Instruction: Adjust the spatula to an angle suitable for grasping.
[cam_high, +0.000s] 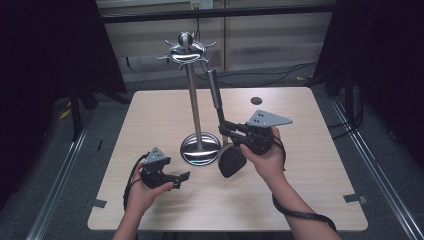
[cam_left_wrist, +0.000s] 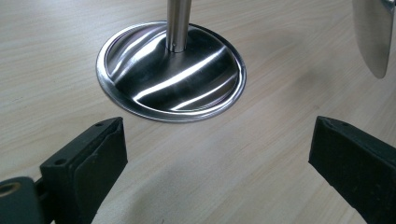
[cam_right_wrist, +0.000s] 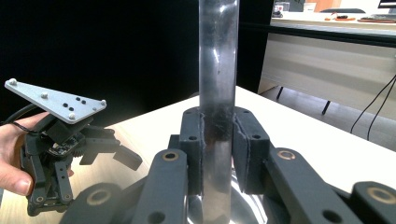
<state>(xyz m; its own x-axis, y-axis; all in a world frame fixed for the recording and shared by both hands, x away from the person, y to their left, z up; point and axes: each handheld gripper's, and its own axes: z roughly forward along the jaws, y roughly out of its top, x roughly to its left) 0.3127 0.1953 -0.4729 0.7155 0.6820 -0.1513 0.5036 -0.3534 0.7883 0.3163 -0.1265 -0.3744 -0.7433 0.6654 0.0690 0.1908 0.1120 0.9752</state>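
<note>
Obstacles: steel stand (cam_high: 196, 107), frame centre, base (cam_left_wrist: 171, 77) on table (cam_high: 310, 165); black spatula (cam_high: 225, 125) just right of it. Free room: bare tabletop lower centre, far right, upper left.

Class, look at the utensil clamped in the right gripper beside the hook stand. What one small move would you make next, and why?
Probably lift the utensil a little higher and tip its top toward a hook on the stand. The right gripper is shut on its handle, its dark head sits low near the table, and its top end is close below the crown of hooks. The left gripper waits open by the base.
</note>
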